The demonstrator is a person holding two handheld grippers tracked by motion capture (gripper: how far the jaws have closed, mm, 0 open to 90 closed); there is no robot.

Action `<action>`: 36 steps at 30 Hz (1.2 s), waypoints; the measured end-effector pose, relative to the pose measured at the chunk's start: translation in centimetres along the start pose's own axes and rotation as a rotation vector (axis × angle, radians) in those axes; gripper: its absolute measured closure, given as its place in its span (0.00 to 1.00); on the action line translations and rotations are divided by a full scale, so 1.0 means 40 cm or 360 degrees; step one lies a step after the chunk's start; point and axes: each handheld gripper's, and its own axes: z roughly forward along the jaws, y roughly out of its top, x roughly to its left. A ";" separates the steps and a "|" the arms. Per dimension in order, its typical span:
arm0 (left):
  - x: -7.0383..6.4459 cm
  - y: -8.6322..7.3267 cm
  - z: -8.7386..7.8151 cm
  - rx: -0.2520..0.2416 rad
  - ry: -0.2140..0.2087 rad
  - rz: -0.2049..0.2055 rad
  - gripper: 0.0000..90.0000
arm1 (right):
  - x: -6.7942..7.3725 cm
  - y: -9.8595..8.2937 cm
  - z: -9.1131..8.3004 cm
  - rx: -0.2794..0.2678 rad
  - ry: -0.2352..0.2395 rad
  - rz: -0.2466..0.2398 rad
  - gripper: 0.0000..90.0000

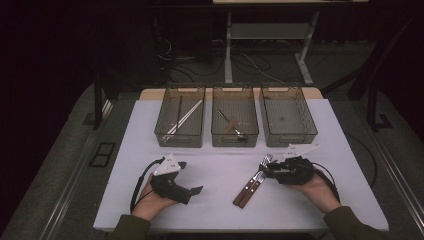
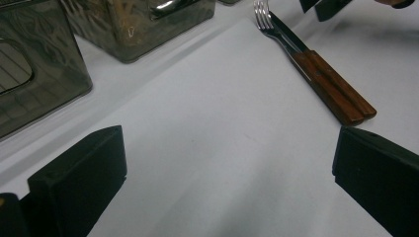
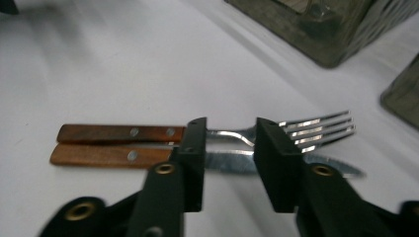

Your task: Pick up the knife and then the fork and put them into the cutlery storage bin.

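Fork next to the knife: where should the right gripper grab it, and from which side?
Grip the fork by its thin metal neck, coming down from above. The right gripper already hangs there, jaws open. The knife lies tight against the fork along the wooden handles, so the neck probably offers more finger room.

Fork and knife: shiny metal, smooth wooden handles; claws matt black plastic.

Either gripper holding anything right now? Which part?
Nothing held. Left gripper is open over bare table. Right gripper is open, jaws straddling the metal necks of the fork and knife, not closed.
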 end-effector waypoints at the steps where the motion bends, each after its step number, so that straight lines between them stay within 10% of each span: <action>1: 0.000 0.000 0.000 0.0000 -0.0003 -0.0001 0.00 | -0.001 0.007 0.004 0.0000 0.0004 0.0002 0.81; 7: -0.001 0.000 0.001 -0.0004 -0.0018 0.0000 0.00 | -0.011 0.041 0.044 0.0052 0.0024 -0.0055 0.99; 19: -0.002 0.000 0.001 -0.0007 -0.0030 0.0002 0.00 | -0.017 0.060 0.133 0.0253 -0.0023 -0.0164 1.00; 36: -0.002 0.000 -0.001 -0.0011 -0.0031 0.0002 0.00 | -0.011 0.039 0.093 0.0360 -0.0059 -0.0215 1.00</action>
